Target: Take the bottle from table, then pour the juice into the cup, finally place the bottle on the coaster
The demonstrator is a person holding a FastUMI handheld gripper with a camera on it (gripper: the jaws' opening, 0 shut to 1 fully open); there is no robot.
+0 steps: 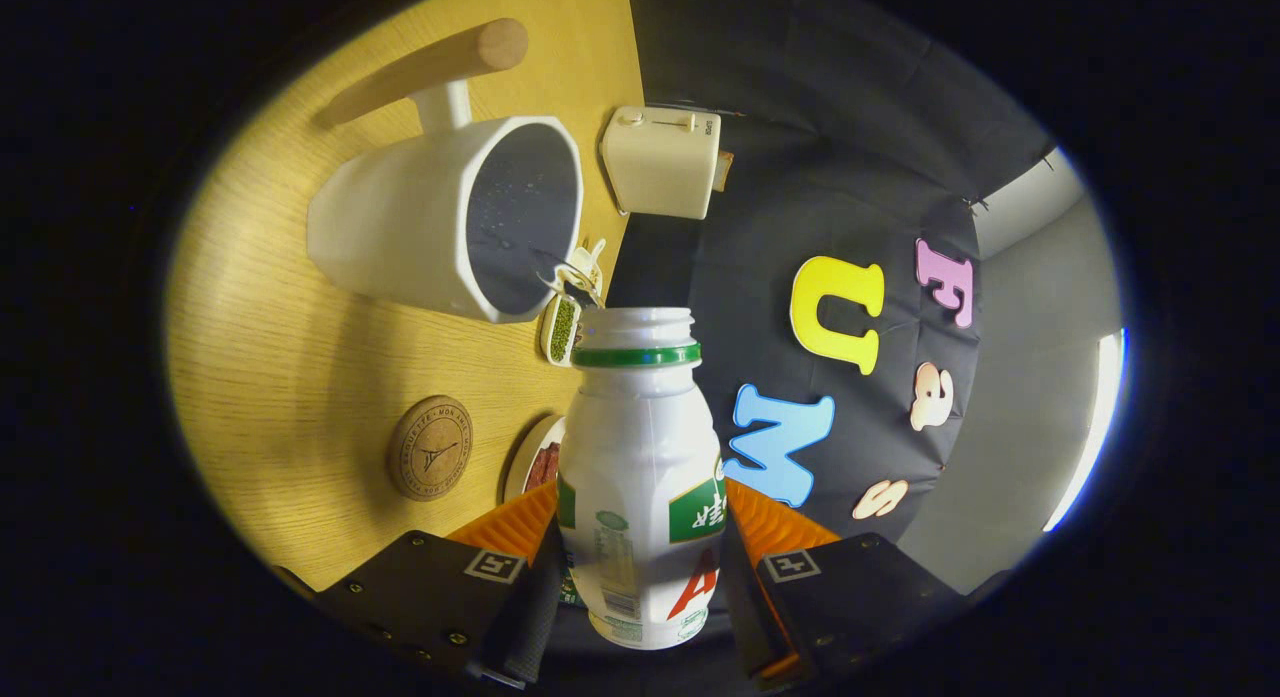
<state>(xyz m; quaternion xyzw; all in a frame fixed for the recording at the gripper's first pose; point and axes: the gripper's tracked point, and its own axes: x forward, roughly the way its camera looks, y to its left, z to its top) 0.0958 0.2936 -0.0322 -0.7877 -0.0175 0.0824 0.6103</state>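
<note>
Tongs (640,567) pinching open bottle (640,457), mouth tipped beside white cup (440,217); coaster (430,447) nearby

The bottle (640,477) was white with a green ring and green and red marks. The cup (440,222) was white outside, dark inside. The coaster (430,447) was brown with a round pattern. The table (290,377) was yellow wood with thin lines.
</note>
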